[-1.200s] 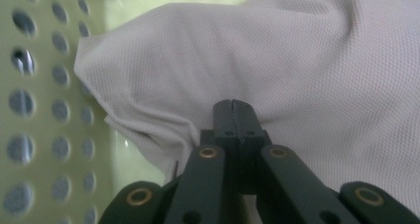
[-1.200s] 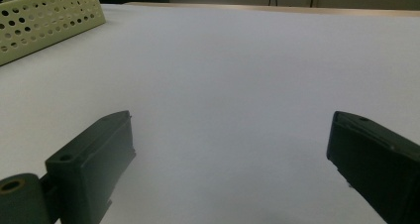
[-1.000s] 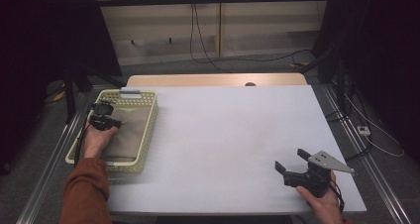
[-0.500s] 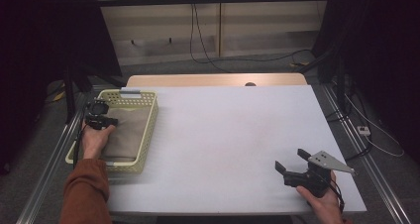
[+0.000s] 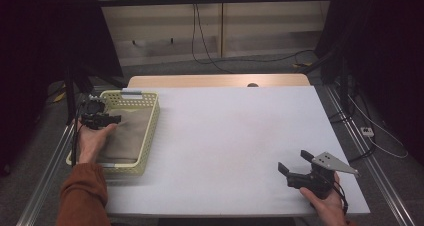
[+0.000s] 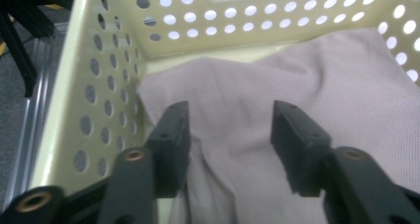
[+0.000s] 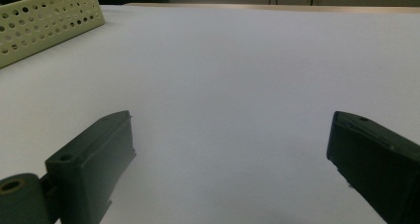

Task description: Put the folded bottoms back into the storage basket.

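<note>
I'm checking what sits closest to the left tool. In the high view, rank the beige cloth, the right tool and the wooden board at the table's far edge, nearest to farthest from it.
1. Beige cloth: directly under the left tool, inside the yellow basket.
2. Wooden board: along the far edge, up and to the right.
3. Right tool: near-right corner of the table.

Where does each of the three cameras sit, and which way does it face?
High view: above the person's side, looking forward and down on the white table; both forearms, left gripper, right gripper.
Left gripper view: rides the left gripper, looking down between its jaws, which have just been opening, apart over the folded beige cloth in the pale yellow perforated plastic basket.
Right gripper view: rides the right gripper, low over the bare table, jaws wide apart.
Shared: the basket.
</note>
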